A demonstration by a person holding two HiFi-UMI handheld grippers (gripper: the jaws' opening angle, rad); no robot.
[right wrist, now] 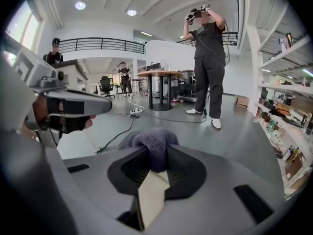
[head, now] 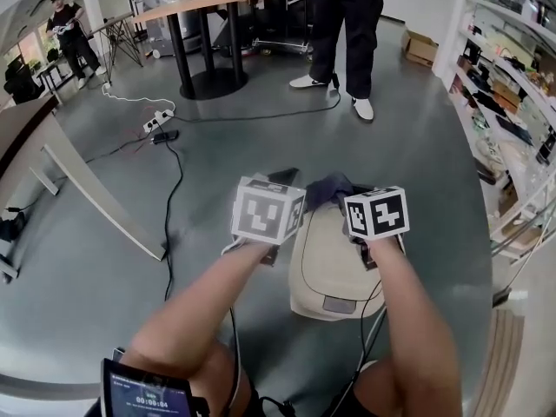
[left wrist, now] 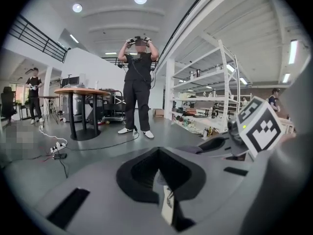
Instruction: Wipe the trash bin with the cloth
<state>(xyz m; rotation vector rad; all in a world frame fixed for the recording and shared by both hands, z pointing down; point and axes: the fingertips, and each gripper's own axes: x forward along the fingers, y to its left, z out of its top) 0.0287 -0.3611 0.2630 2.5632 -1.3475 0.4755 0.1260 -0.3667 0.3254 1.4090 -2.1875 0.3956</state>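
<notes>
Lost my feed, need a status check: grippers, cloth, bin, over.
Right gripper shut on cloth, at trash bin's far edge. Left gripper shut, empty, beside bin. Nothing blocking; floor cable off left.

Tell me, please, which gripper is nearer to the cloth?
Right. The right gripper has the cloth clamped between its jaws, over the trash bin. The left gripper is off to the cloth's left, jaws together, holding nothing.

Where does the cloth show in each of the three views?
Head view: centre, cloth bunched at the far end of the trash bin.
Left gripper view: not clearly in it.
Right gripper view: centre, clamped in the right gripper.
Shared landmark: the standing person in black.
</notes>
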